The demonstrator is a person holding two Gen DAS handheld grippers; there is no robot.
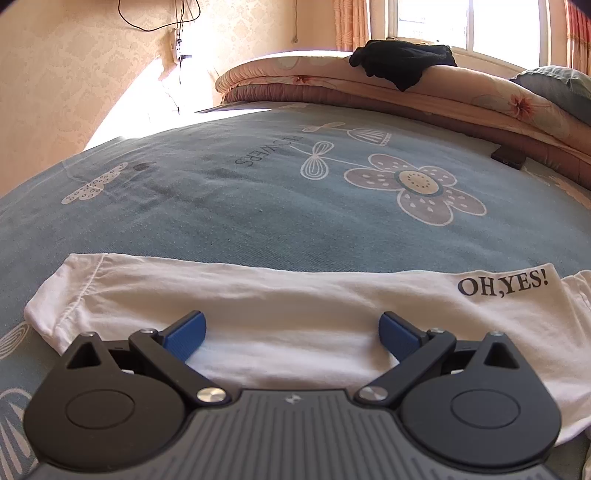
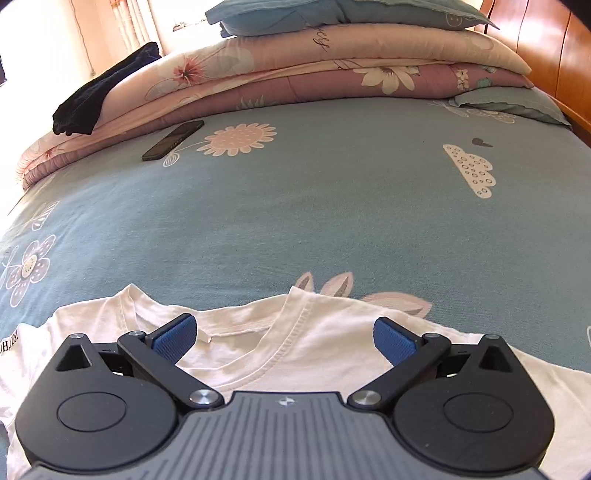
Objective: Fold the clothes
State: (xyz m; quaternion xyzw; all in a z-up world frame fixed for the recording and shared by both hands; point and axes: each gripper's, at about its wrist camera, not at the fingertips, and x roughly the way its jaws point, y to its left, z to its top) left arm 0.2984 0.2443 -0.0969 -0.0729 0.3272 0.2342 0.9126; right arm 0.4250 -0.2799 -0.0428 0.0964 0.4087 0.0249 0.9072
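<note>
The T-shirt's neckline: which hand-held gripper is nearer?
Right. The right hand-held gripper sits open over the neckline; the left hand-held gripper hovers over the T-shirt's plain body.

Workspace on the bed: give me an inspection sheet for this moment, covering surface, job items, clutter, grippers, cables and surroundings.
Surface: blue bedsheet with flower and cloud prints, smooth.
Job's things: white T-shirt lying flat along the near edge, "OH,YES!" print facing up; its neckline sits below the right gripper.
Clutter: dark phone on the sheet by the folded quilts; black garment draped over the quilts; pillows stacked on top.
Grippers: left gripper open above the shirt; right gripper open over the collar, nothing between the pads.
Cables: black wires hanging on the wall.
Surroundings: bright window, curtains, wooden headboard.
</note>
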